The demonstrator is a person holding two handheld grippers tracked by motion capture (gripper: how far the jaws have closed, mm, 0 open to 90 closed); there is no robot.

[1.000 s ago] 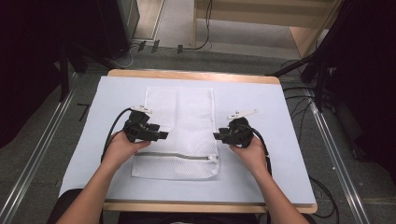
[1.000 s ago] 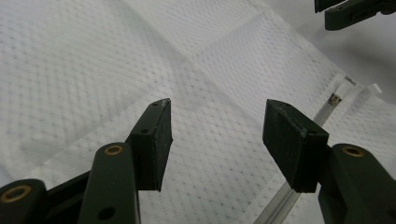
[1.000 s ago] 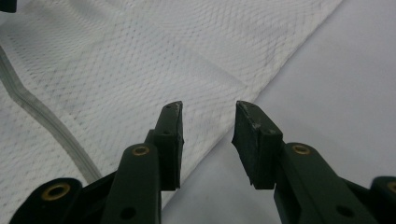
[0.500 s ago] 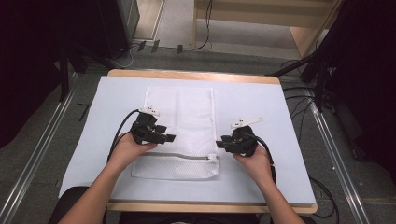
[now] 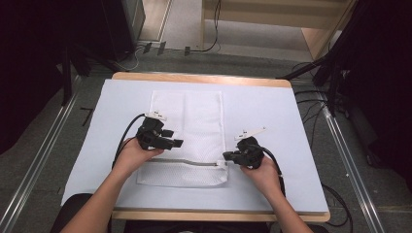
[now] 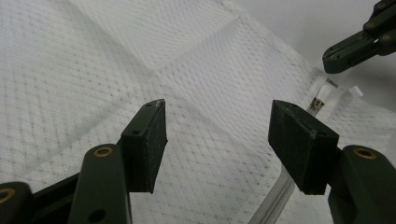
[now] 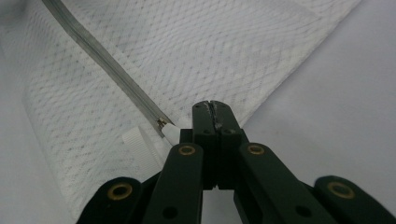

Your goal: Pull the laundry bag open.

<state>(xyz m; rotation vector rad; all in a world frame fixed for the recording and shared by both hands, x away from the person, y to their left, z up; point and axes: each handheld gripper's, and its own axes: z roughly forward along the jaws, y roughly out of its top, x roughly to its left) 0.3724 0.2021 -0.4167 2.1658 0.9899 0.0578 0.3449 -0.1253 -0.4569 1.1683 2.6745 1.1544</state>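
— White mesh, from the high view: your laundry bag (image 5: 187, 136) lies flat on the table (image 5: 272, 121), and your left gripper (image 5: 170, 141) hovers over it just above the zipper (image 5: 187, 161), spread wide, likely to pin the cloth.

— And the left gripper view?

— Pads apart over the mesh, nothing between.

— Right gripper view?

— Your right gripper (image 7: 212, 106) has just pinched closed beside the zipper pull (image 7: 170, 129); whether it holds anything, you cannot tell.
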